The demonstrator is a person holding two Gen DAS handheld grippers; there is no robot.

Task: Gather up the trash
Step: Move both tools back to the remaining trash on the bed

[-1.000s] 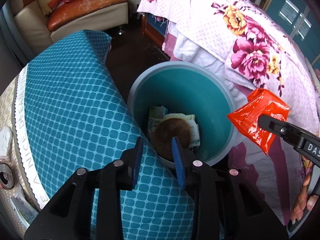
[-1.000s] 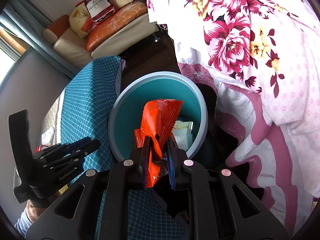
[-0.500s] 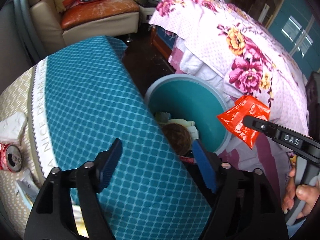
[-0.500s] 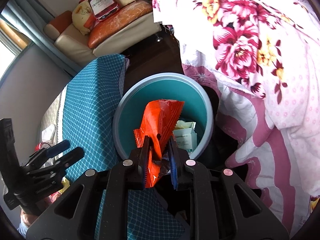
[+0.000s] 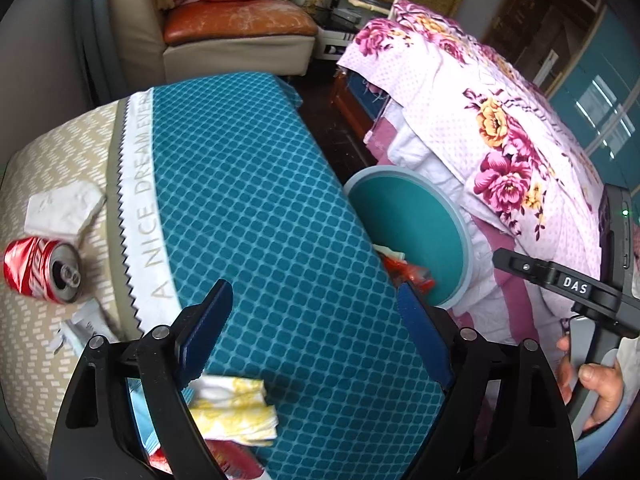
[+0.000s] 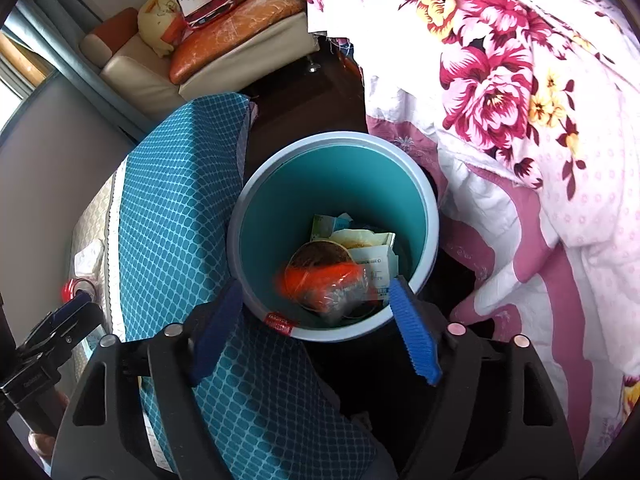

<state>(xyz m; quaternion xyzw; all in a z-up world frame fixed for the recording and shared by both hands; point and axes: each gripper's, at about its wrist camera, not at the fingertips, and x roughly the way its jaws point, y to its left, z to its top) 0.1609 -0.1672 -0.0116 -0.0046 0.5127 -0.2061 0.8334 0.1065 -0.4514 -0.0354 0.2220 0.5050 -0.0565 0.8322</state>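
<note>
My right gripper hangs over the teal bin, its jaws opening with nothing pressed between them. The orange snack wrapper is a blur inside the bin, on top of a brown lid and paper packets. My left gripper is over the teal checked tablecloth, its jaws opening and empty. On the beige part of the table lie a crushed red can and a white tissue. A yellow-and-white crumpled paper lies under the left finger.
A bed with a floral quilt stands right of the bin. A sofa is at the back, beyond a strip of dark floor. A person's hand grips the right tool's handle.
The right gripper opened and the orange wrapper dropped from it into the bin. The left gripper opened wide and moved away from the bin across the table, bringing the can and tissue into view.
</note>
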